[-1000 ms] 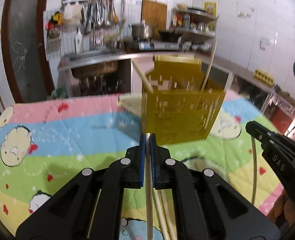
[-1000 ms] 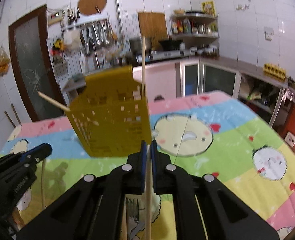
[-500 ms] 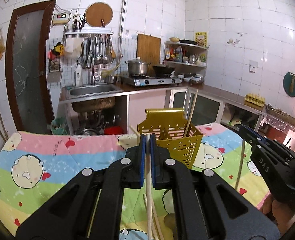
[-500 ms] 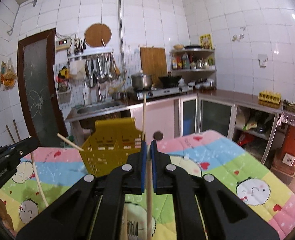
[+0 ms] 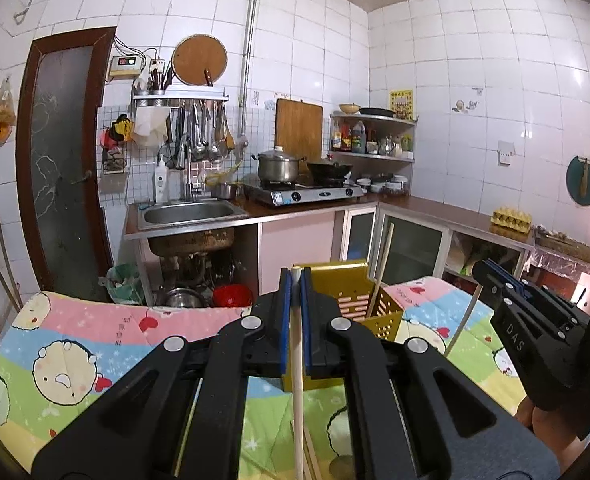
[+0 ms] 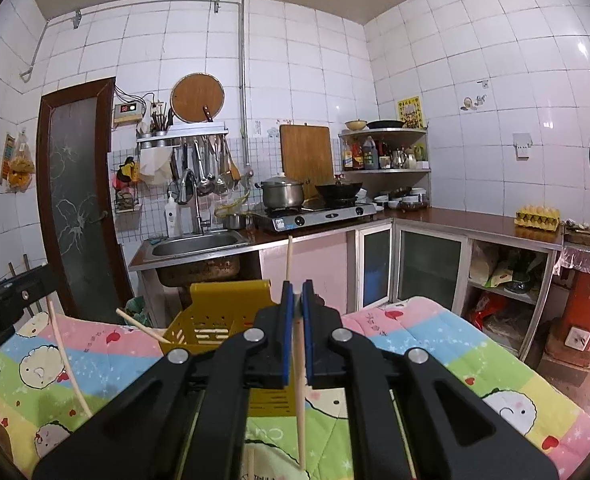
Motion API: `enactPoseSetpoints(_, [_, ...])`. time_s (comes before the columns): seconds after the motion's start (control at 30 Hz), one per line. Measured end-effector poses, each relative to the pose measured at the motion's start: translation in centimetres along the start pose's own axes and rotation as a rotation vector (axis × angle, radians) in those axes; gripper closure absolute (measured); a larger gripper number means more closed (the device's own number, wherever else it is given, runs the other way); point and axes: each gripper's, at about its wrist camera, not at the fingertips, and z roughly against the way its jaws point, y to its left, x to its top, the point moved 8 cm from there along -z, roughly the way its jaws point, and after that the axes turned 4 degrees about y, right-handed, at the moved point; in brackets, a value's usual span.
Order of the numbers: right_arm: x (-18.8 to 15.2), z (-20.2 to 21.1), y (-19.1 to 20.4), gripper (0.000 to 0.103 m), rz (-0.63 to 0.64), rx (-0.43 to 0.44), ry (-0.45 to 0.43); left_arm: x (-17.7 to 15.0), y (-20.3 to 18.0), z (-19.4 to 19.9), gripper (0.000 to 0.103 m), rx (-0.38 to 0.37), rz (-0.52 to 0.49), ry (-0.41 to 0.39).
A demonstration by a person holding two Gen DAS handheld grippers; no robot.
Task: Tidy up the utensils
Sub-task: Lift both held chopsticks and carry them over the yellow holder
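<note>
A yellow slotted utensil basket (image 5: pixel 359 304) stands on the cartoon-print cloth (image 5: pixel 75 352), also in the right wrist view (image 6: pixel 219 316). Two chopsticks lean in it (image 5: pixel 381 268) (image 6: pixel 141 326). My left gripper (image 5: pixel 295 276) is shut on a wooden chopstick (image 5: pixel 298 392), held up in front of the basket. My right gripper (image 6: pixel 295 292) is shut on another chopstick (image 6: pixel 299 380). The right gripper shows at the right in the left wrist view (image 5: pixel 491 270), the left gripper at the left in the right wrist view (image 6: pixel 35 276).
More chopsticks (image 5: pixel 309 452) and a spoon (image 5: pixel 341 466) lie on the cloth below my left gripper. A kitchen counter with a sink (image 5: pixel 189 214) and a stove (image 5: pixel 307 192) runs behind the table. Cabinets (image 6: pixel 427 264) stand at the right.
Both grippers have risen and tilted up with their chopsticks. The basket now sits lower and smaller in both views, and more of the kitchen wall shows.
</note>
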Motion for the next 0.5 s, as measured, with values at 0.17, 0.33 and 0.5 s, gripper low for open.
enactPoseSetpoints(0.17, [0.9,-0.3,0.3,0.098,0.007,0.005,-0.015,1.2,0.0,-0.1,0.1,0.004,0.007,-0.024])
enactPoseSetpoints(0.33, [2.8,-0.6,0.5,0.098,0.007,0.017,-0.034,3.4,0.1,-0.2,0.1,0.004,0.018,-0.062])
enactPoseSetpoints(0.5, [5.8,-0.5,1.0,0.098,0.01,0.03,-0.082,6.7,0.1,-0.5,0.1,0.006,0.025,-0.13])
